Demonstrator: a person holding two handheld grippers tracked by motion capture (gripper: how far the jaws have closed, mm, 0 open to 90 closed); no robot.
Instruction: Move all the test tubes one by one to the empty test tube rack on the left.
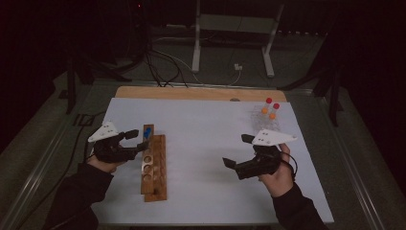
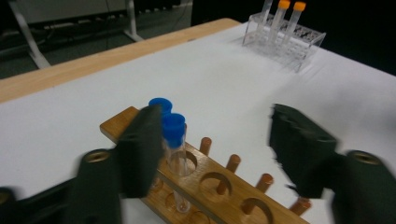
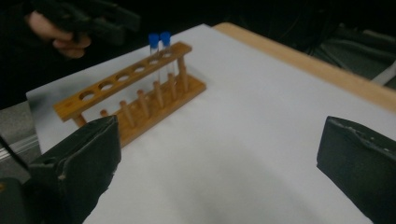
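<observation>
A wooden tube rack point(image 1: 154, 165) lies on the white table sheet at the left, with two blue-capped tubes point(image 1: 147, 132) standing in its far end holes. My left gripper point(image 1: 137, 139) hovers at that far end of the rack. In the left gripper view its jaws stand apart, and the nearer blue-capped tube point(image 2: 173, 125) stands upright in the rack point(image 2: 224, 182) right beside the left jaw, untouched by the right one. My right gripper point(image 1: 238, 150) is over bare sheet at the right, its jaws wide apart with nothing between them point(image 3: 219, 158).
A clear plastic rack point(image 1: 268, 115) with orange-capped and red-capped tubes stands at the back right of the sheet. The wooden table edge point(image 1: 201, 92) runs along the back. Bare white sheet lies between the two grippers.
</observation>
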